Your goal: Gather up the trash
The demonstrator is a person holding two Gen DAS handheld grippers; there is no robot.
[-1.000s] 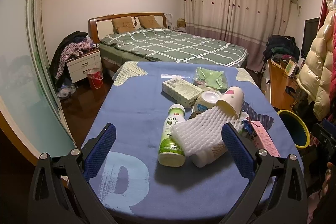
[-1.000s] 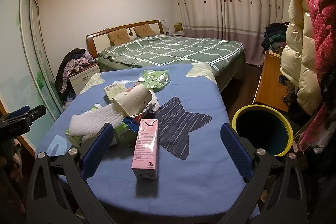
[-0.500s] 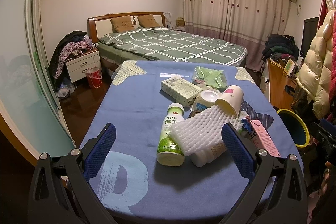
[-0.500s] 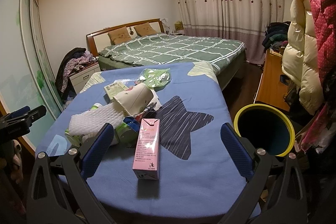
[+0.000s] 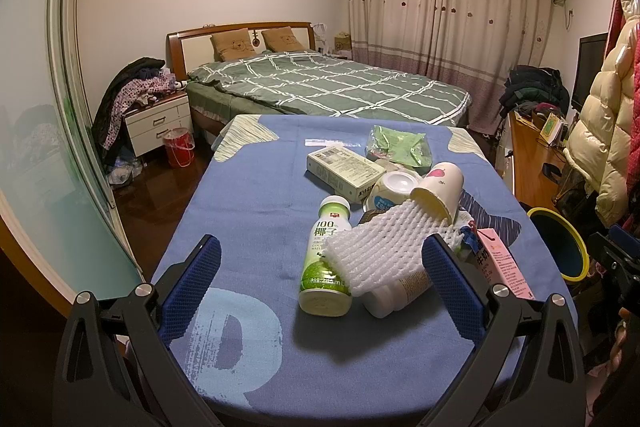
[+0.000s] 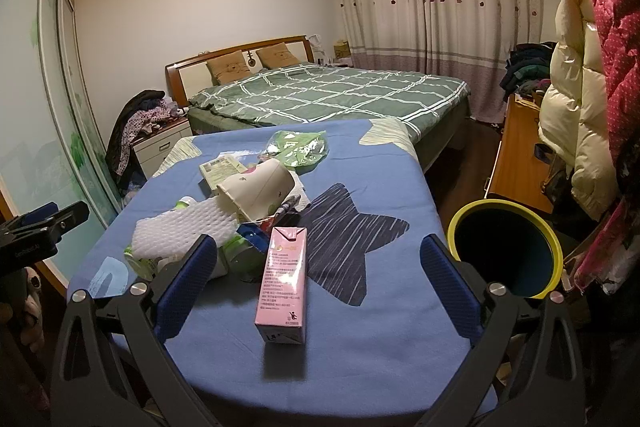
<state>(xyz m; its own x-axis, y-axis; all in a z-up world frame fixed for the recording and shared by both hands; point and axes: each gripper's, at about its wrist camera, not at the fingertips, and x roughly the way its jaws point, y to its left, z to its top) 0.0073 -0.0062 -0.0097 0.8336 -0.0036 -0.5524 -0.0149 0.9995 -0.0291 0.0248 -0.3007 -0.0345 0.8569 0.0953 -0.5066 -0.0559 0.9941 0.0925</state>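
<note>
I am holding both grippers wide and empty, the right gripper nearer the pink carton lying on the table, long axis pointing away between its fingers.

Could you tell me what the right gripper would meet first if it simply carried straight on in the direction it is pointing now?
Most likely the pink carton, standing upright on the blue tablecloth between the open right gripper's fingers; depth is hard to judge.
</note>
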